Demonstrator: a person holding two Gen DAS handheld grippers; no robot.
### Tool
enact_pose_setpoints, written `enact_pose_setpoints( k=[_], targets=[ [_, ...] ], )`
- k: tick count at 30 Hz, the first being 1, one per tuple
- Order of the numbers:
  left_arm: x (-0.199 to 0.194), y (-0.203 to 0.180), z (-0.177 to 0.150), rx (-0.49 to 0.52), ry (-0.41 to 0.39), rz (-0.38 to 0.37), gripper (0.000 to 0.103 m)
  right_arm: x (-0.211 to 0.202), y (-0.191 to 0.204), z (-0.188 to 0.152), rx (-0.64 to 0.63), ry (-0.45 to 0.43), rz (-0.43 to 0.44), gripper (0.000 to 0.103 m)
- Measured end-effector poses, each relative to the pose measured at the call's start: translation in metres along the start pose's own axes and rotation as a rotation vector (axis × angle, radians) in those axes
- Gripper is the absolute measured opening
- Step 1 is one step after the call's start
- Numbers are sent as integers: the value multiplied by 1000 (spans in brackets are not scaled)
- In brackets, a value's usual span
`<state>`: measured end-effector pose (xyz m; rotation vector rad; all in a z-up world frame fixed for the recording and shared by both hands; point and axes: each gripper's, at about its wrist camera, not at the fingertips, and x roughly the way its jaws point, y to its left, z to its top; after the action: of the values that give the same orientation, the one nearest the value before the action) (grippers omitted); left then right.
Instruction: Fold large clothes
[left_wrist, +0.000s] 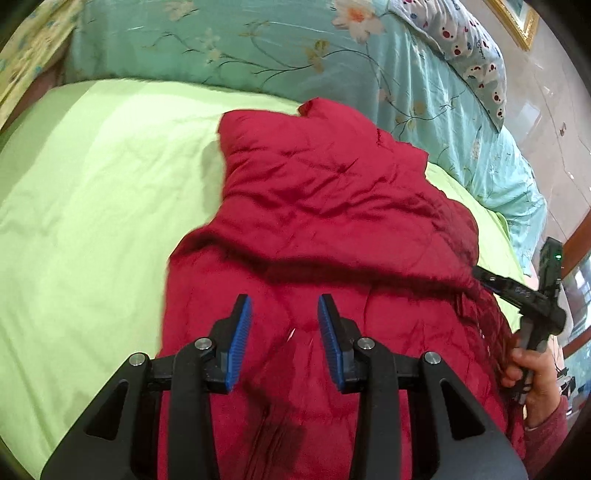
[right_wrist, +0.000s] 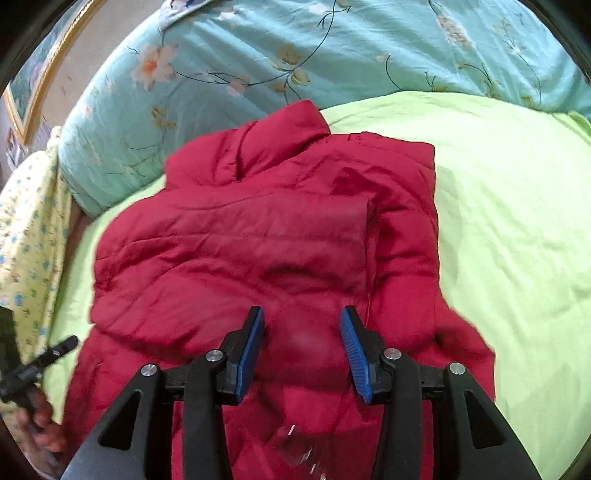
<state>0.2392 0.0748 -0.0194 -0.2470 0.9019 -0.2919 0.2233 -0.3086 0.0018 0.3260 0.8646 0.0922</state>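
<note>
A red quilted jacket (left_wrist: 332, 206) (right_wrist: 240, 240) lies on the light green sheet (left_wrist: 92, 203) (right_wrist: 498, 221). Its stand-up collar (right_wrist: 280, 125) points toward the far end. A sleeve is folded across its body. My left gripper (left_wrist: 284, 302) hovers over the near part of the jacket with its blue pads apart and nothing pinched between them. My right gripper (right_wrist: 301, 314) is open over the jacket's near middle. A blurred bulge of red fabric sits between its pads, which do not press on it. A hand (left_wrist: 535, 380) grips the right tool's handle at the jacket's right edge.
A teal floral duvet (left_wrist: 221, 44) (right_wrist: 295, 48) is bunched along the far side of the bed. A dotted pillow (left_wrist: 469, 51) lies on it. Yellow flowered fabric (right_wrist: 29, 229) hangs at the left. A gold picture frame (right_wrist: 33, 85) leans beyond. Green sheet spreads on both sides of the jacket.
</note>
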Motion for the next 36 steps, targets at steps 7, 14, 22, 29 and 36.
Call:
enact_pose_setpoints(
  k=[7, 14, 22, 29, 36],
  targets=[
    [-31, 16, -28, -65, -12, -15, 34, -48, 6, -37, 15, 65, 59, 64],
    [-57, 28, -59, -102, 5, -8, 34, -89, 3, -73, 8, 83, 55, 74],
    [-75, 38, -91, -109, 31, -2, 34, -134, -14, -114, 7, 39, -75, 84],
    [-84, 35, -107, -71, 44, 16, 39, -154, -35, -144, 60, 58, -115, 87],
    [-89, 26, -123, -19, 51, 52, 45, -147, -23, -169, 15, 110, -98, 87]
  ],
)
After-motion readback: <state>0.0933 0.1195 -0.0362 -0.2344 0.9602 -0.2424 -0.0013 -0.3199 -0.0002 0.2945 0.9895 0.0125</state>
